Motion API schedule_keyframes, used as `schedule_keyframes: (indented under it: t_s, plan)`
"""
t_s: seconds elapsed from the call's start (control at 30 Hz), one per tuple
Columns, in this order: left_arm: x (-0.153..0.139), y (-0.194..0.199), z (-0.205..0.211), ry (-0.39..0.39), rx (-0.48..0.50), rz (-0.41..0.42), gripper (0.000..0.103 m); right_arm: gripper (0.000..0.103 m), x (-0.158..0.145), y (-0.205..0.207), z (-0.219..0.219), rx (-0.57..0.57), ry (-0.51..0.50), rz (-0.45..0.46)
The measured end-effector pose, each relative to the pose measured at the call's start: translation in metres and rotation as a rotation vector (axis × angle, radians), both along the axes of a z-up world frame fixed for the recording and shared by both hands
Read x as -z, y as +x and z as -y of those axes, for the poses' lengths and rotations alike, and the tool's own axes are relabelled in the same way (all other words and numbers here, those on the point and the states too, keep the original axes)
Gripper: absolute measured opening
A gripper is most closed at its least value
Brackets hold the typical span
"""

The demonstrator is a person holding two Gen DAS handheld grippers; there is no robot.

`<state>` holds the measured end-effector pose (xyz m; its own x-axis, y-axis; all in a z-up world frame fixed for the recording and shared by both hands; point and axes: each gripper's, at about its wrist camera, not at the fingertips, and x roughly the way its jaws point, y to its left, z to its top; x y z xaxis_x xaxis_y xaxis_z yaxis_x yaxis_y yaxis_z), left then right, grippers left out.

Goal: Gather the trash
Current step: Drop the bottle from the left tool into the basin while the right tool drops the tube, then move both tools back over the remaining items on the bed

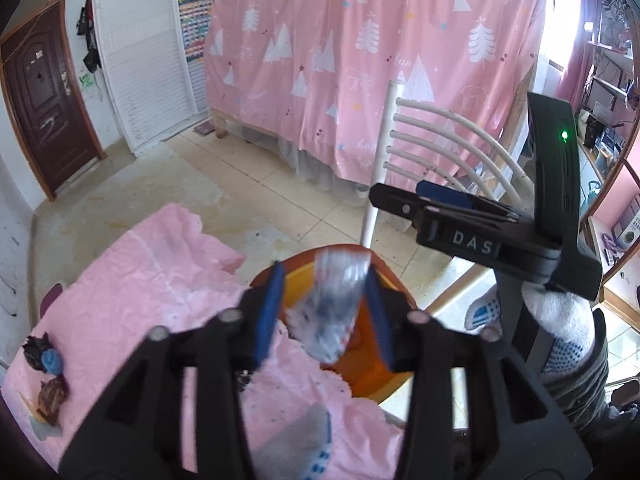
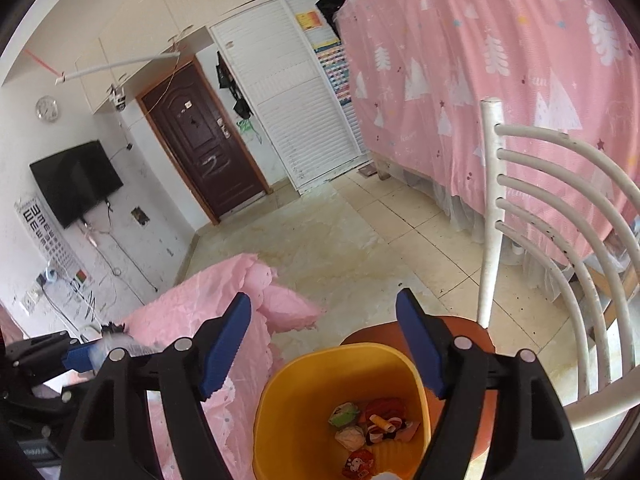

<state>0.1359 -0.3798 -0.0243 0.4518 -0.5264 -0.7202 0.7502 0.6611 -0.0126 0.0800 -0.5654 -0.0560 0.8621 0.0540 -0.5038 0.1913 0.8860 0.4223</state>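
Pink curtain [image 1: 400, 60] with white tree print fills the background in both views; beige tile floor [image 1: 280, 200] below it. Right wrist view alone shows the wall TV [image 2: 76, 182], eye chart [image 2: 40, 224] and clock [image 2: 47, 108]. Brown door [image 1: 36, 96] and white louvred closet [image 1: 140, 64] appear in both.

Table under pink cloth [image 1: 160, 280]: left wrist view shows its top, right wrist view only a corner. White chair [image 2: 560, 220] stands just beside the table, orange seat [image 2: 460, 328] under the bin.

Yellow bin [image 2: 296, 400] sits on the seat. Right wrist view looks straight into it: about 5 crumpled wrappers [image 2: 376, 424] lie on the bottom. Left wrist view shows only part of the bin rim, contents hidden behind the gripper.

Left gripper [image 1: 326, 304]: jaws partly closed, blue pads [image 1: 270, 312] pressing a clear crumpled plastic piece [image 1: 332, 300], blurred, held above the bin rim at the table edge. Right wrist view shows this gripper only at the far left edge, with a bit of the plastic.

Right gripper [image 2: 324, 344]: jaws wide apart, nothing between the pads, hovering over the bin. Left wrist view shows it from the side, held by a gloved hand [image 1: 560, 320].

3 small scraps [image 1: 46, 368] (black, blue, brown) lie on the cloth at the far left, left wrist view only.
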Motion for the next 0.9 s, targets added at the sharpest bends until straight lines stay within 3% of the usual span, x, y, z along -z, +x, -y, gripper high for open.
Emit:
schedule_keyframes:
  t_s: [0.37, 0.9]
  plan:
    - [-0.010, 0.003, -0.020, -0.014, -0.056, 0.022, 0.057, 0.065, -0.007, 0.002, -0.018, -0.037, -0.021, 0.006]
    - [-0.028, 0.017, -0.116, -0.068, -0.211, 0.066, 0.057, 0.069, -0.029, 0.046, -0.117, -0.204, -0.131, -0.033]
